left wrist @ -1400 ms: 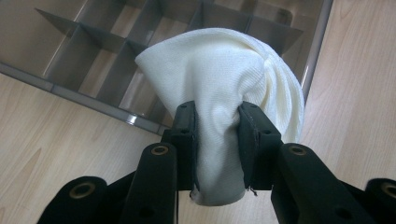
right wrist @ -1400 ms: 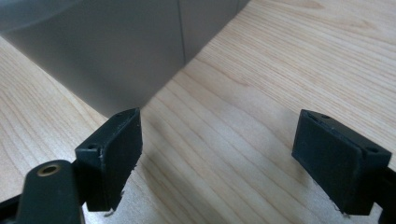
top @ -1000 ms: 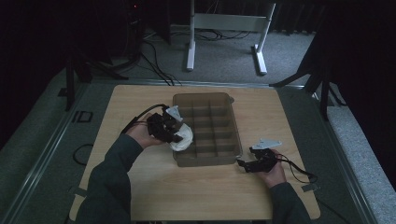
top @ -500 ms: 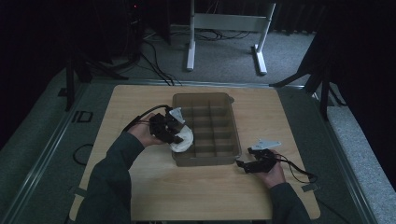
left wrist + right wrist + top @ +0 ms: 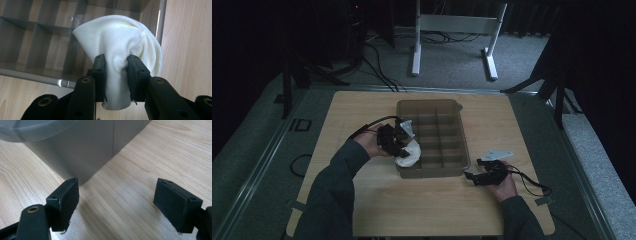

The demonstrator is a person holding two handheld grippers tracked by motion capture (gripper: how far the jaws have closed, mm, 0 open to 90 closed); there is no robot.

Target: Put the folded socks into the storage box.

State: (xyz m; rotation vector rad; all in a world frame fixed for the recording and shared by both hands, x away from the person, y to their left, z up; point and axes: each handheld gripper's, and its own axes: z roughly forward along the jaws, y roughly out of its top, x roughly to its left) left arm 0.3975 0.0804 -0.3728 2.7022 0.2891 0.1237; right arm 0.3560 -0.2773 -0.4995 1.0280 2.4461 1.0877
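Observation:
A grey divided organiser tray (image 5: 459,134) stands mid-table. My left gripper (image 5: 399,144) is at the tray's left wall, shut on a bunched white cloth (image 5: 410,154). In the left gripper view the white cloth (image 5: 120,45) bulges up from between the jaws, over the tray's near corner compartments (image 5: 47,47). My right gripper (image 5: 473,176) sits low on the table by the tray's front right corner, open with nothing between its fingers (image 5: 65,202). The tray's grey outer wall (image 5: 82,150) stands just beyond its left jaw.
The wooden table (image 5: 422,205) has bare room in front of the tray and to both sides. Cables (image 5: 532,182) trail from each gripper. Beyond the far edge stand a white frame's legs (image 5: 416,45) on carpet with floor cables.
The left gripper with the cloth has shifted slightly along the tray's left wall. The right gripper has hardly moved.

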